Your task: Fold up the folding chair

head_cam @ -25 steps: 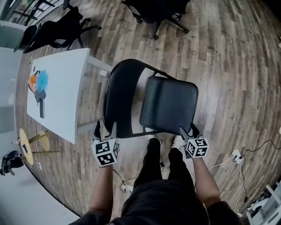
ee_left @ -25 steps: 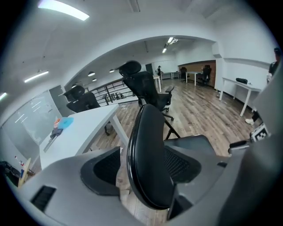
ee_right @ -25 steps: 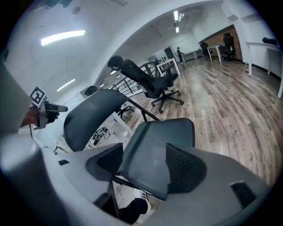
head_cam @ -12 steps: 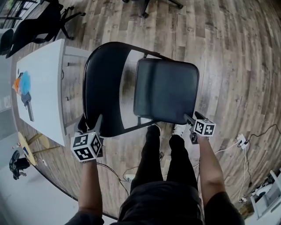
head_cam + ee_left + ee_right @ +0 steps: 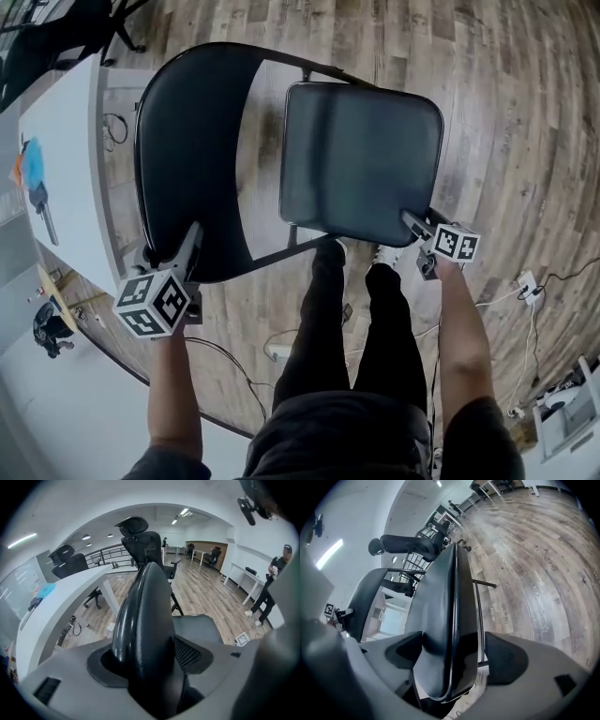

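Observation:
A black folding chair stands in front of me with its padded seat (image 5: 361, 159) still folded out. Its curved backrest (image 5: 187, 141) lies to the left in the head view. My left gripper (image 5: 171, 246) is shut on the backrest's near edge, which fills the space between the pads (image 5: 192, 656). My right gripper (image 5: 422, 222) is at the seat's near right corner. Its jaws are opening. The seat's edge (image 5: 445, 620) lies between them, and a gap shows on the side of the right pad (image 5: 506, 658).
A white table (image 5: 56, 178) with a few small items stands close on the left. The person's legs (image 5: 347, 328) are right behind the chair. Cables (image 5: 539, 291) trail on the wooden floor at the right. Black office chairs (image 5: 140, 538) stand beyond the table.
The chair now looks larger and sits higher in the head view. My left gripper has drifted left along with the backrest. My right gripper has rolled and shifted right at the seat's corner.

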Demonstrator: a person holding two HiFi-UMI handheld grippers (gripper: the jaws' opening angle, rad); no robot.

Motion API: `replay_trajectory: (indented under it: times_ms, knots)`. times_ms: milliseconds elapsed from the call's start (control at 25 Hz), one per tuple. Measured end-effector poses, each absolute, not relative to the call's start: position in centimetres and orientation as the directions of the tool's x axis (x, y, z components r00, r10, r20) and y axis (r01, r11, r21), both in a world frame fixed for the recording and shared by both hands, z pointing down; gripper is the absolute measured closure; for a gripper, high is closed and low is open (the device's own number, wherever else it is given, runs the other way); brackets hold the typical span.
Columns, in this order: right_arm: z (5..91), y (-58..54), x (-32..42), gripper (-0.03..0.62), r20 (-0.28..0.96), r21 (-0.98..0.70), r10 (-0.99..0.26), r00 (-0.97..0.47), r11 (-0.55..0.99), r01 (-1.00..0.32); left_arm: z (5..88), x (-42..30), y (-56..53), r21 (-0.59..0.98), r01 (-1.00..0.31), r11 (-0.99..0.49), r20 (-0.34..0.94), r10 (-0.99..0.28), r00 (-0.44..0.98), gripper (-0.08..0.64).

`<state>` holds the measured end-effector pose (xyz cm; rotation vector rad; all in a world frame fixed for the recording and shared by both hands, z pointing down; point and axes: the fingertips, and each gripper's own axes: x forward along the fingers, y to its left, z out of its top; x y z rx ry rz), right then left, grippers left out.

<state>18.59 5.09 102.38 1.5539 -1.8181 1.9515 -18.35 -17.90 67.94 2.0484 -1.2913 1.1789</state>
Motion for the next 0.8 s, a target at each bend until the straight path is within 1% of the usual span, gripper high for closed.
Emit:
replay_trajectory:
  times_ms: [240,360,480,560,720,800]
  knots:
    - [103.0,4.0,17.2,0.195,0.587,-0.791,-0.541,-0.602,-0.228,-0.567,68.5,-18.2,-17.9,-0.053,-0.882,-0.468,0.837,-0.503,0.217,0.264]
    - [103.1,3.9,17.0,0.196,0.569,-0.808,-0.545,-0.616,-0.233,-0.541,68.5,-18.2,-17.9,-0.041,-0.883,-0.468,0.837,-0.498,0.225,0.272]
    - [102.4,3.7,16.8,0.196,0.538,-0.837,-0.555,-0.635,-0.264,-0.479,68.3,-18.0,-17.8,0.019,-0.892,-0.452,0.837,-0.48,0.261,0.288]
    - [102.2,3.8,16.8,0.198,0.538,-0.839,-0.546,-0.642,-0.272,-0.472,68.1,-18.0,-17.6,0.051,-0.897,-0.439,0.837,-0.472,0.278,0.311]
    - [101.5,3.6,16.4,0.197,0.528,-0.846,-0.543,-0.654,-0.263,-0.464,67.4,-17.7,-17.6,0.065,-0.898,-0.435,0.834,-0.47,0.288,0.314]
    - [100.7,3.3,16.4,0.198,0.511,-0.855,-0.548,-0.662,-0.247,-0.456,66.8,-17.3,-17.5,0.098,-0.897,-0.43,0.828,-0.465,0.314,0.335]
